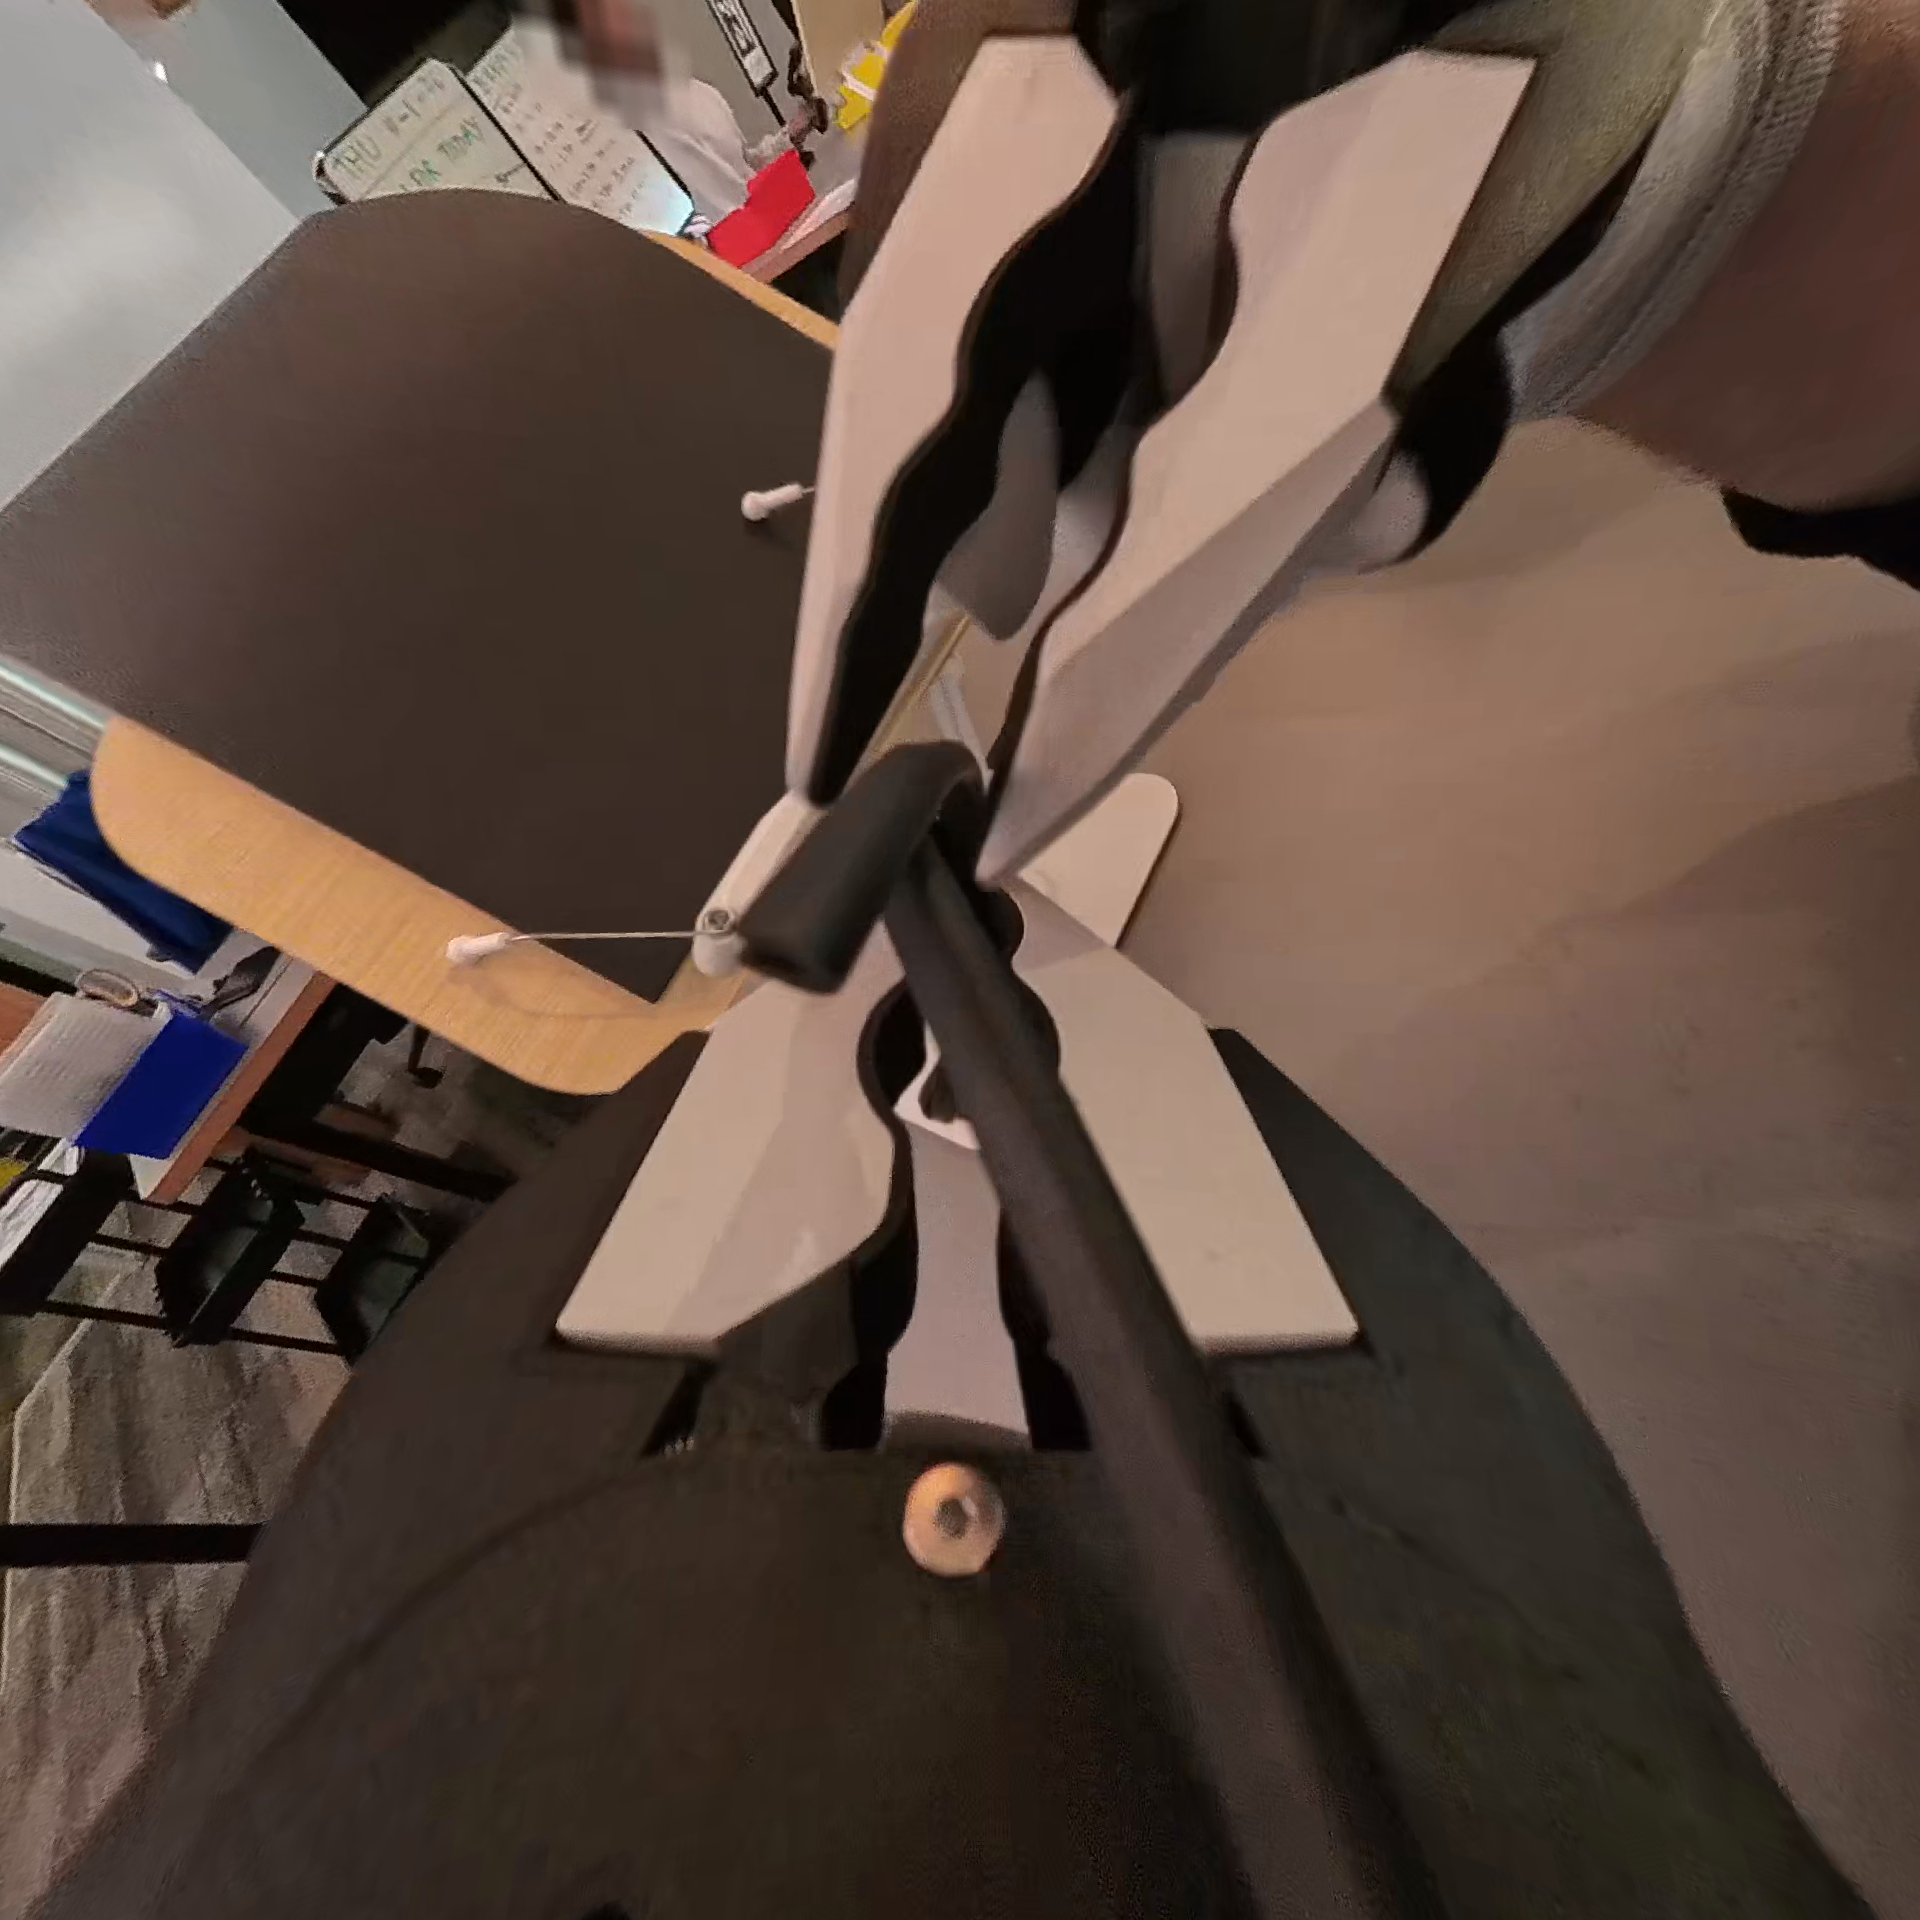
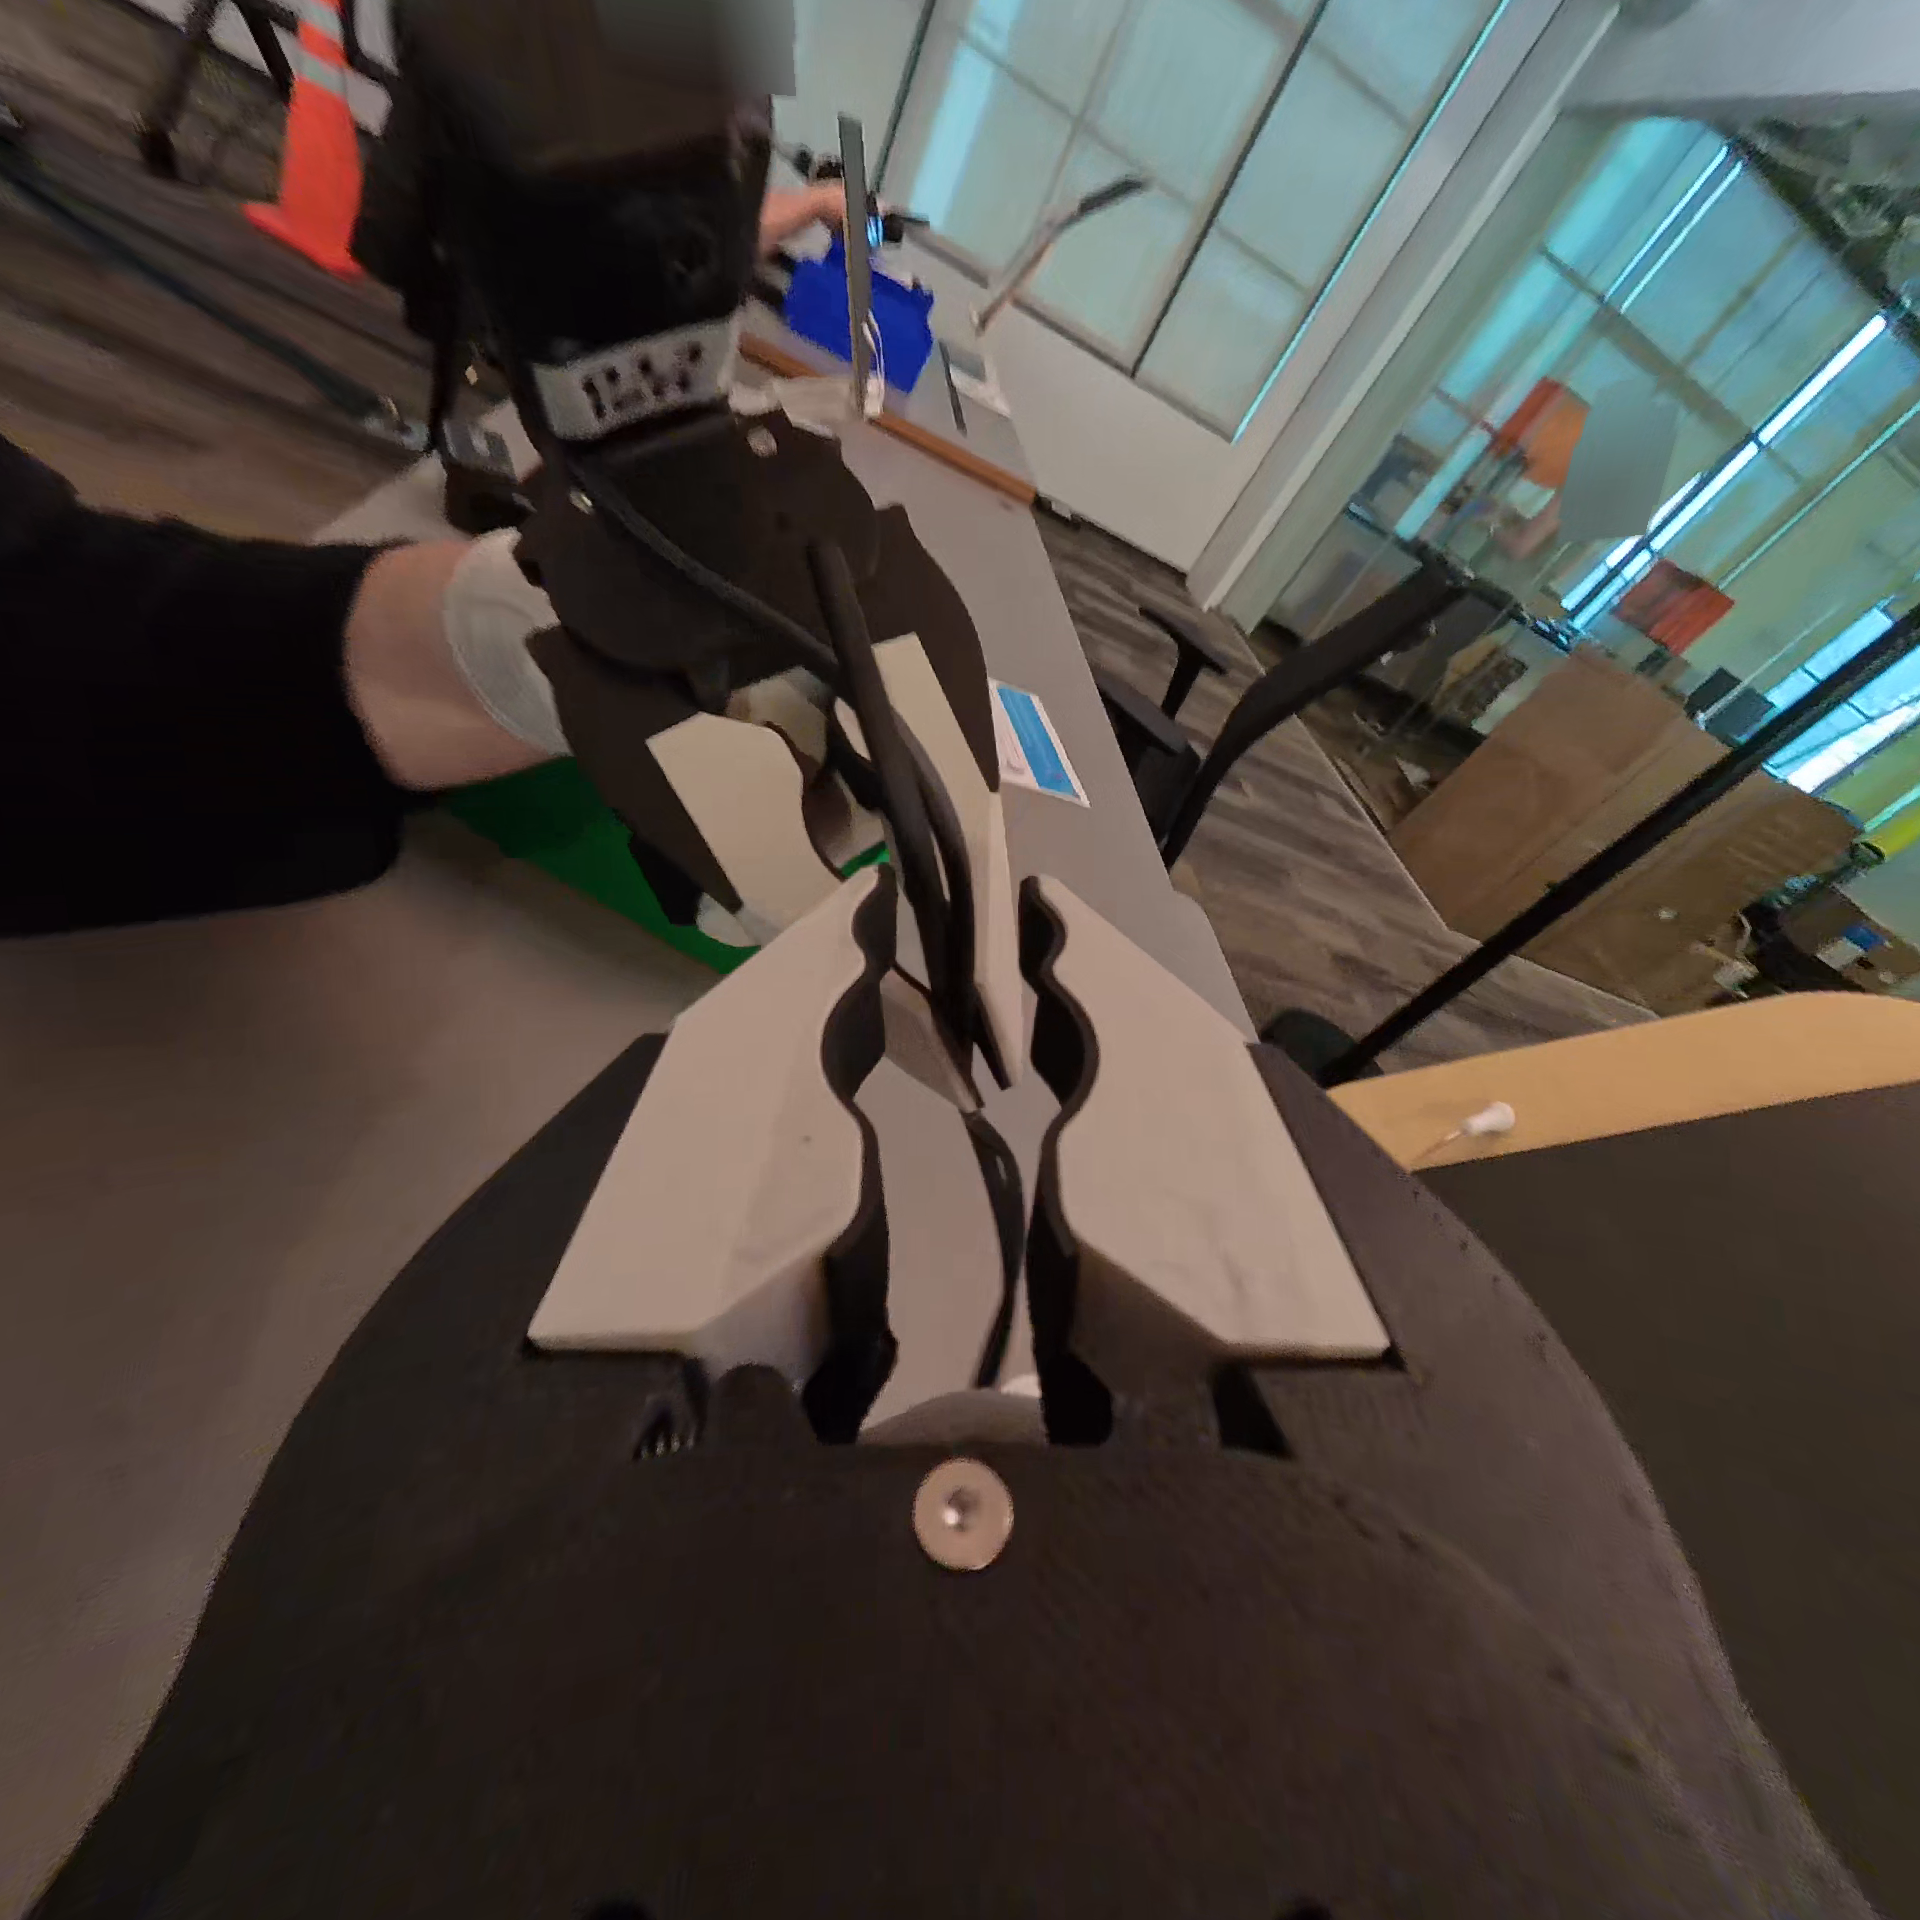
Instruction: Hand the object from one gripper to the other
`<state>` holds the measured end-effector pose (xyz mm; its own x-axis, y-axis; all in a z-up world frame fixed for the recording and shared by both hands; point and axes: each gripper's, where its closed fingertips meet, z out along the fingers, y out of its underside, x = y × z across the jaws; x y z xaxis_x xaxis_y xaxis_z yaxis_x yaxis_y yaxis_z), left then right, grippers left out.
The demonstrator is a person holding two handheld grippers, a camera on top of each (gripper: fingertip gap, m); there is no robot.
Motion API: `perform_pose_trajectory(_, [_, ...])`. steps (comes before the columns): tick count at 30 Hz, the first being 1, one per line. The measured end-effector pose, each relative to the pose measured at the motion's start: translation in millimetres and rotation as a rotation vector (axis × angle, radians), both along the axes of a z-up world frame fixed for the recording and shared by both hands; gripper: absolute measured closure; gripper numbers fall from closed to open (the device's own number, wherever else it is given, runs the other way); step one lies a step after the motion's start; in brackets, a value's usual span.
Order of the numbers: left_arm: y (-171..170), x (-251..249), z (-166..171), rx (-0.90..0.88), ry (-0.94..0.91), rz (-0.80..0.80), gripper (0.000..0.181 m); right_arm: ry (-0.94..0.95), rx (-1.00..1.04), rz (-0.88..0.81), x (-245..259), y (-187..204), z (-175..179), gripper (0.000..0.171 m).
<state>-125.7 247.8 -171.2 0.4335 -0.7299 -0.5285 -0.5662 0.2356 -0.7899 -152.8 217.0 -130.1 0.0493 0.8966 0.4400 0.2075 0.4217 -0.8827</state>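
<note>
The object is a black tool: a long rod [image 1: 1091, 1247] bends into a thick black grip [image 1: 831, 904], from which a thin wire [image 1: 603, 938] with a white tip sticks out. A second white tip [image 1: 769, 502] shows behind the other gripper's finger. My left gripper [image 1: 956, 956] is shut on the rod, which runs back between its fingers. My right gripper [image 1: 899, 831] comes from above and its tips clamp the bent black grip. In the right wrist view, my right gripper [image 2: 956, 899] meets the left gripper [image 2: 883, 997], the rod [image 2: 873, 686] slanting up through it.
A wooden table [image 1: 312, 894] with a dark mat [image 1: 416, 520] lies below left, a grey table [image 1: 1558, 1039] below right. A gloved hand [image 2: 488, 644] holds the left gripper. A green patch [image 2: 551, 821], an office chair [image 2: 1299, 665] and an orange cone [image 2: 322, 135] stand beyond. My hands' fingertips stand some 5 cm from each other.
</note>
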Motion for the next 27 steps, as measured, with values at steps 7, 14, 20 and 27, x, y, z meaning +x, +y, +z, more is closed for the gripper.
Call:
perform_pose_trajectory(7, [-1,4,-5,-0.003,0.014,-0.013,0.177,-0.057,0.030,-0.011,-7,2,-13,0.164])
perform_pose_trajectory(14, [-4,3,22,0.116,-0.082,-0.023,0.163,0.065,-0.090,-0.013,0,9,8,0.166])
perform_pose_trajectory(20, [-3,-17,61,0.426,-0.137,0.051,0.162,0.278,-0.318,0.021,24,24,39,0.166])
perform_pose_trajectory(27, [29,-53,67,0.478,-0.207,0.235,0.151,0.300,-0.421,0.133,37,13,47,0.167])
